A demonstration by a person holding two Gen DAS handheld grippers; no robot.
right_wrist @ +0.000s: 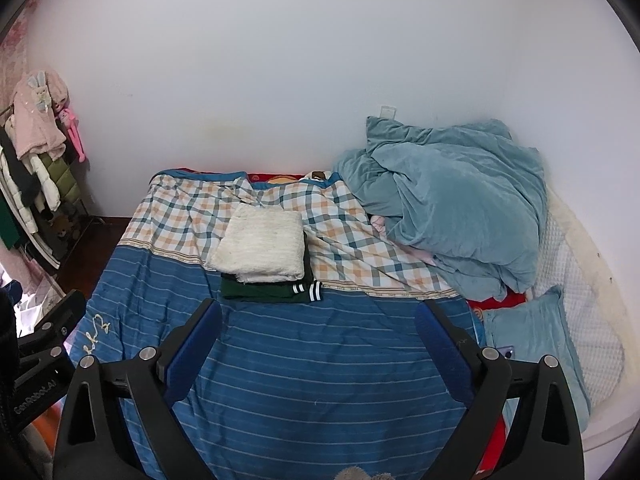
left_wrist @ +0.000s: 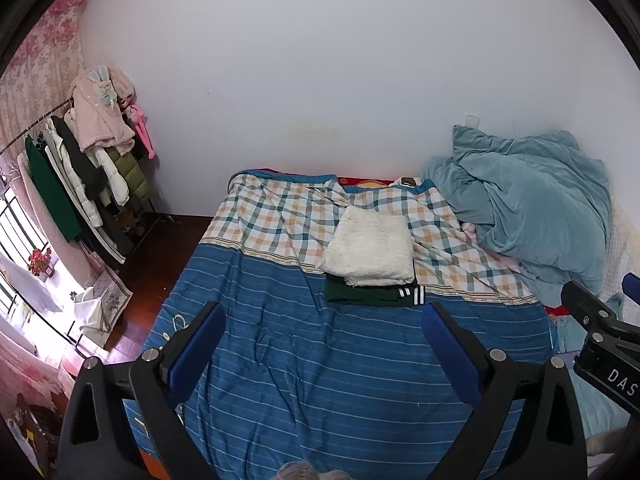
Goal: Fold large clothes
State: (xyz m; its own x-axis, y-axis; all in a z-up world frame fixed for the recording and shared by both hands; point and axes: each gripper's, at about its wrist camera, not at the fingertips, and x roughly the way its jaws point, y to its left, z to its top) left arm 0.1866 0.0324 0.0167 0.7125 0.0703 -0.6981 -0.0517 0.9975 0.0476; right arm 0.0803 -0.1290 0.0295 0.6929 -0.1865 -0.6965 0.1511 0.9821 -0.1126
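From the left wrist camera, the left gripper point(left_wrist: 324, 326) hangs above the bed with its blue-padded fingers point(left_wrist: 196, 344) spread wide apart and nothing between them. Beyond it lies a blue striped bedspread point(left_wrist: 280, 360) that changes to a checked band point(left_wrist: 280, 212) toward the wall. On that seam sits a folded cream fluffy garment point(left_wrist: 370, 250), resting squarely on top of a folded dark green garment point(left_wrist: 360, 296) whose white-striped cuff point(left_wrist: 412, 294) pokes out at the right. A rumpled teal duvet point(left_wrist: 536, 208) is heaped against the wall at the bed's right side. At the far left, a clothes rack point(left_wrist: 80, 168) holds coats and a pink plush robe, packed close along its rail. The right gripper point(left_wrist: 600, 320) shows at the right edge, too partial there to judge. From the right wrist camera, the right gripper point(right_wrist: 318, 322) also hovers over the striped bedspread point(right_wrist: 320, 360), its fingers point(right_wrist: 440, 344) held wide apart and empty. The cream garment point(right_wrist: 260, 250) again lies stacked on the green one point(right_wrist: 264, 292), just beside the duvet point(right_wrist: 452, 208). A teal pillow point(right_wrist: 532, 336) lies at the right, touching a white quilted headboard point(right_wrist: 580, 272). Part of the left gripper point(right_wrist: 44, 344) shows at the left edge.
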